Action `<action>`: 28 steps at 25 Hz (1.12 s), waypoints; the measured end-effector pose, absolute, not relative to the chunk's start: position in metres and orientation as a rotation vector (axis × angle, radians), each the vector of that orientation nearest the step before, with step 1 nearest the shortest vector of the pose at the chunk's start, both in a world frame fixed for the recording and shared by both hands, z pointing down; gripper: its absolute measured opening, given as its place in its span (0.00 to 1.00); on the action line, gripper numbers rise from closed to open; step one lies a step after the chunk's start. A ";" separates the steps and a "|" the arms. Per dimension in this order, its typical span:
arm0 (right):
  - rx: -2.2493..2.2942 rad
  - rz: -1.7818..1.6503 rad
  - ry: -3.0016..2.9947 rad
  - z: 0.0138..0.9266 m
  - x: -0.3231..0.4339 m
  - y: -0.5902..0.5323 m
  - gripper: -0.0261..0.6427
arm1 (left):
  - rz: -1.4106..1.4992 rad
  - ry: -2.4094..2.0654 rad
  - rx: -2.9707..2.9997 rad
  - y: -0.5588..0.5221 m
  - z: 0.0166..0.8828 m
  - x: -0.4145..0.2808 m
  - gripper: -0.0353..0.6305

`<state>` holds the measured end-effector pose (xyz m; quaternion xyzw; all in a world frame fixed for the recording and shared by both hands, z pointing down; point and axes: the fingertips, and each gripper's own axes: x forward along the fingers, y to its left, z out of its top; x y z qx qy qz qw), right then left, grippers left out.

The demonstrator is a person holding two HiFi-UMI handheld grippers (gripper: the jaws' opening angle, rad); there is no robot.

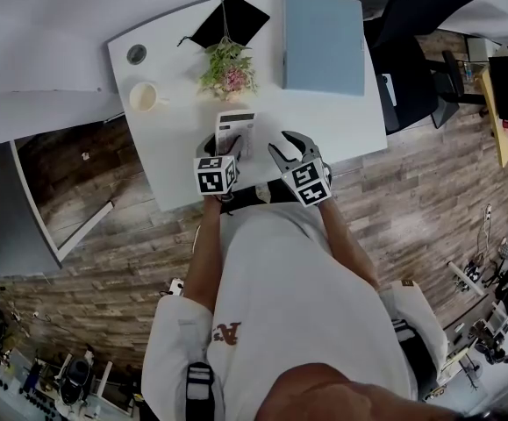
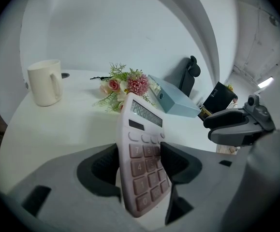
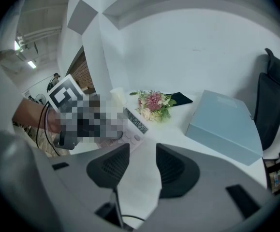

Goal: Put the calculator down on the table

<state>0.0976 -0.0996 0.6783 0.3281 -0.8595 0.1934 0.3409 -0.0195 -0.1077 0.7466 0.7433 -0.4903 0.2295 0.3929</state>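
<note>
A pale pink calculator (image 1: pixel 234 130) (image 2: pixel 142 153) with a grey display stands tilted on its edge between the jaws of my left gripper (image 1: pixel 229 147) (image 2: pixel 140 161). One pad presses on its keys and the other sits against its back. It is just over the white table (image 1: pixel 175 147), near the front edge. In the right gripper view the calculator (image 3: pixel 132 124) shows at the left. My right gripper (image 1: pixel 290 147) (image 3: pixel 142 166) hovers beside it on the right, open, with nothing between its pads. It also appears in the left gripper view (image 2: pixel 236 127).
Beyond the calculator lie a small bunch of flowers (image 1: pixel 227 68) (image 2: pixel 125 86), a cream mug (image 1: pixel 143 97) (image 2: pixel 45 82) at the left, a light blue box (image 1: pixel 324 40) (image 3: pixel 227 124) at the right and a black pouch (image 1: pixel 230 20). A black office chair (image 1: pixel 420 33) stands by the table's right side.
</note>
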 end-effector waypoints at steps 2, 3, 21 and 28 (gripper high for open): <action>0.849 0.501 -2.236 0.678 0.096 -0.099 0.31 | 0.581 -1.248 1.883 -0.107 0.747 -0.021 0.46; 0.847 0.500 -2.236 0.678 0.096 -0.099 0.31 | 0.580 -1.249 1.882 -0.107 0.748 -0.021 0.46; 0.815 0.485 -2.239 0.680 0.089 -0.099 0.31 | 0.612 -1.289 1.847 -0.103 0.762 -0.039 0.51; 0.813 0.483 -2.236 0.682 0.089 -0.099 0.31 | 0.612 -1.292 1.849 -0.103 0.764 -0.040 0.51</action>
